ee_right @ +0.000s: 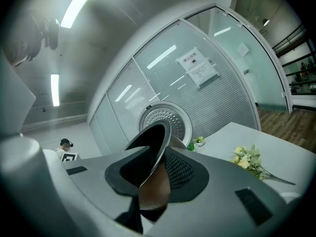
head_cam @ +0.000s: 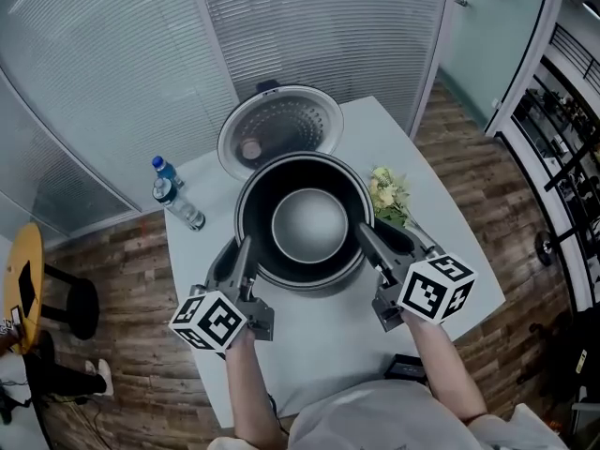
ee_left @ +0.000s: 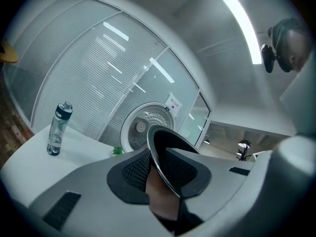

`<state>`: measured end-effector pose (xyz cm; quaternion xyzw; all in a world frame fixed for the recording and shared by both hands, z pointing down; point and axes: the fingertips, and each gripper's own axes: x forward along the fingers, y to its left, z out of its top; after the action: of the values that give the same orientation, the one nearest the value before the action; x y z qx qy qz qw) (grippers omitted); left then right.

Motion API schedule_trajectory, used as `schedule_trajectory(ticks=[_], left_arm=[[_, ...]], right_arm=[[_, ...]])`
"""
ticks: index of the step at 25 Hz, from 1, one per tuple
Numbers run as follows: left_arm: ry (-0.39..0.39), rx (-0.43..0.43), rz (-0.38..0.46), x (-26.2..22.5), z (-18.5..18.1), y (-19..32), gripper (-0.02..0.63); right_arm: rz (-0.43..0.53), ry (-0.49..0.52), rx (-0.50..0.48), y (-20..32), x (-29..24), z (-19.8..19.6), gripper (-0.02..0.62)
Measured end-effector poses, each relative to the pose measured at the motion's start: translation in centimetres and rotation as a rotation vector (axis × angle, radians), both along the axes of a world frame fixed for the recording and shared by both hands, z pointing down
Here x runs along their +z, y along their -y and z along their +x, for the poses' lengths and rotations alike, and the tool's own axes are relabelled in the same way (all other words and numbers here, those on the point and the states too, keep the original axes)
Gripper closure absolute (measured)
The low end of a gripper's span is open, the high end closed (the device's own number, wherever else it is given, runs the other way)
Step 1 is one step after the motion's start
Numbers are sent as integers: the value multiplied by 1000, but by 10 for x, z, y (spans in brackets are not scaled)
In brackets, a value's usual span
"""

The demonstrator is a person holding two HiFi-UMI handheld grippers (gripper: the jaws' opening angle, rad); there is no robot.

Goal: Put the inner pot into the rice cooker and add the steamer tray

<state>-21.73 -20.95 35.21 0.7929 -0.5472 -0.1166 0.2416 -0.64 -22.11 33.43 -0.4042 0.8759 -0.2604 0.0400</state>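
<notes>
Gripping one black inner pot [head_cam: 309,223] by its rim, two grippers shared the load: the left gripper [head_cam: 242,251] had its jaws clamped on the pot's left edge and the right gripper [head_cam: 370,242] on the right edge. In the left gripper view the left gripper [ee_left: 160,167] showed both pads pressed against the thin wall of the inner pot [ee_left: 165,147], one inside and one outside. The right gripper view showed the same for the right gripper [ee_right: 158,169] on the inner pot [ee_right: 148,147].

The pot sat level between them, over the middle of the single white table [head_cam: 319,364], just in front of the raised round lid of the one rice cooker [head_cam: 279,129]. Whether the pot was already seated in the cooker body could not be told.

That lid [ee_left: 145,127] stood behind the pot in both gripper views.

Left of the cooker stood what looked like two water bottles [head_cam: 178,204], close together. One bunch of pale flowers [head_cam: 386,195] lay on the table to the pot's right.
</notes>
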Motion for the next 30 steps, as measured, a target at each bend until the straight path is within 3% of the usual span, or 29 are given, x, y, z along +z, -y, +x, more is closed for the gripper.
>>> schedule_trajectory(ticks=[20, 30], left_arm=[[12, 27, -151, 63, 8, 40, 509], [152, 44, -236, 93, 15, 49, 502]], right_arm=[[-156, -28, 24, 39, 66, 8, 492], [-233, -99, -3, 46, 100, 11, 482]])
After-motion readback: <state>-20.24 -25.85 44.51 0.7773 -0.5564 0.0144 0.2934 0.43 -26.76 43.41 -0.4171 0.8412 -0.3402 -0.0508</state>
